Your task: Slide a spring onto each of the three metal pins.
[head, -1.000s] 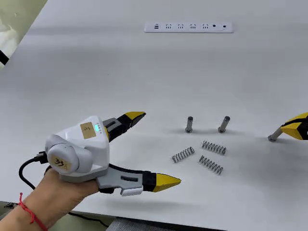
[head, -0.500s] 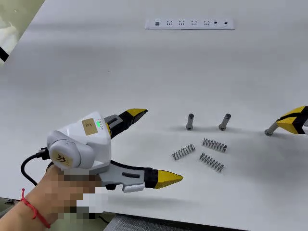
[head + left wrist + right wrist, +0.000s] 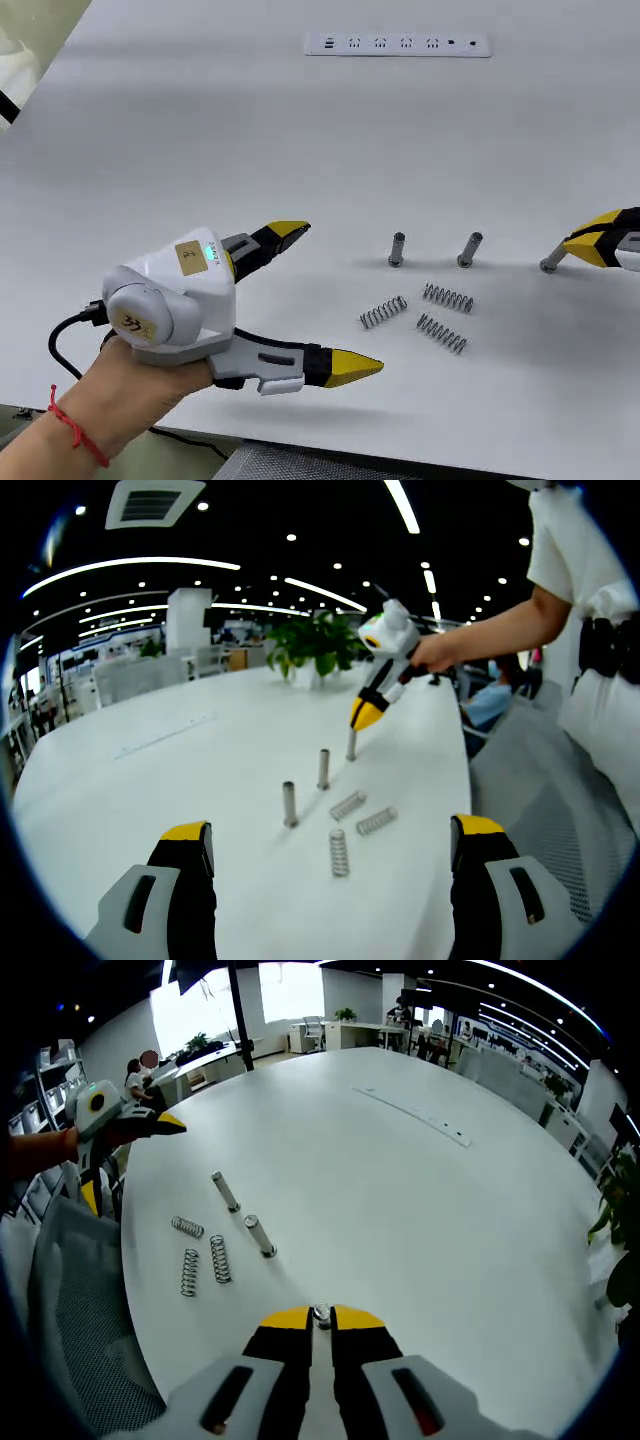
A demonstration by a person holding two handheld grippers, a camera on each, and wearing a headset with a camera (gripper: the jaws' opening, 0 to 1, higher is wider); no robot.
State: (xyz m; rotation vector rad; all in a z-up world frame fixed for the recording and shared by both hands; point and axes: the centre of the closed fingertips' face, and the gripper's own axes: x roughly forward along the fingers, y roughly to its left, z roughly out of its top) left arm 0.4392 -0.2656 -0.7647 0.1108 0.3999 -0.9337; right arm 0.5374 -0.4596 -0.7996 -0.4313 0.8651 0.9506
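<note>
Left gripper (image 3: pixel 338 298): jaws wide apart, nothing between them, low over the white table (image 3: pixel 200 150). To its right we note one upright pin (image 3: pixel 397 249) and a second upright pin (image 3: pixel 469 249), both bare. Three springs (image 3: pixel 447 297) lie loose just in front. Far right, the right gripper (image 3: pixel 575 247) is pinched tight on the third pin (image 3: pixel 552 261), which is tilted.

A yellow sticker (image 3: pixel 133 325) on the left hand-held gripper (image 3: pixel 333 298) reads roughly 33; its tan label (image 3: pixel 190 257) is unreadable.
</note>
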